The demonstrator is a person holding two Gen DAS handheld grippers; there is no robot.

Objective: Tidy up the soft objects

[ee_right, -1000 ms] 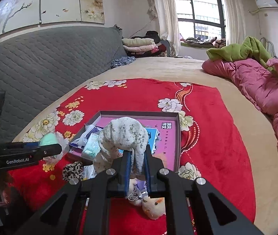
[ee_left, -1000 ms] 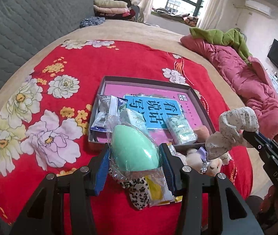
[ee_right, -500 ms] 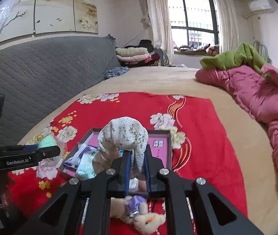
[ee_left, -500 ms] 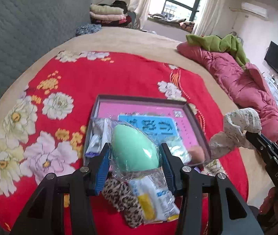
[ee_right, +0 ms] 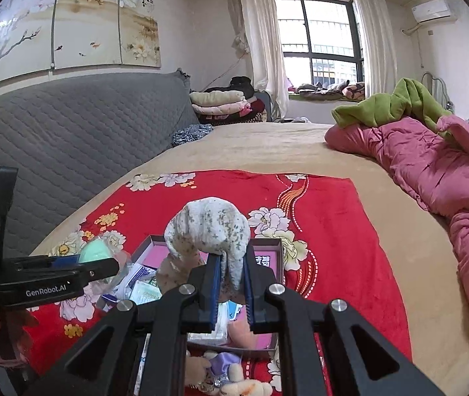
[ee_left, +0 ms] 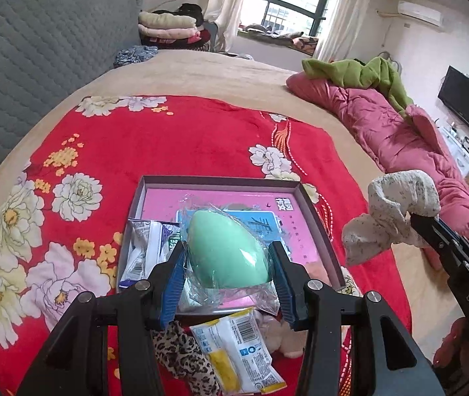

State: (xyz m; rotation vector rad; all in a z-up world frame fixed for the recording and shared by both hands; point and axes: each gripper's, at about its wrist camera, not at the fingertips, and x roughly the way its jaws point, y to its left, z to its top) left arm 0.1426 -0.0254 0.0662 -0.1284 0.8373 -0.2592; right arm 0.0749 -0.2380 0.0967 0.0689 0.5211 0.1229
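Left gripper [ee_left: 228,264] pinches a green egg-shaped sponge [ee_left: 226,250] in clear wrap, held above the shallow box [ee_left: 317,217] on the red floral blanket [ee_left: 168,138]. Right gripper [ee_right: 231,283] is clamped tight on a speckled white cloth [ee_right: 208,224], which droops over its fingers, above the same box. Inside the box: a pink sheet [ee_left: 234,198], a blue card, 2 or more wrapped packets [ee_left: 145,247] along its left side. A leopard-print piece [ee_left: 185,356] and another packet [ee_left: 237,346] lie just outside.

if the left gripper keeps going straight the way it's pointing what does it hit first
Probably the open box on the red blanket, around its pink floor. The left gripper, holding the wrapped green egg-shaped sponge, points down at it. Depth is uncertain.
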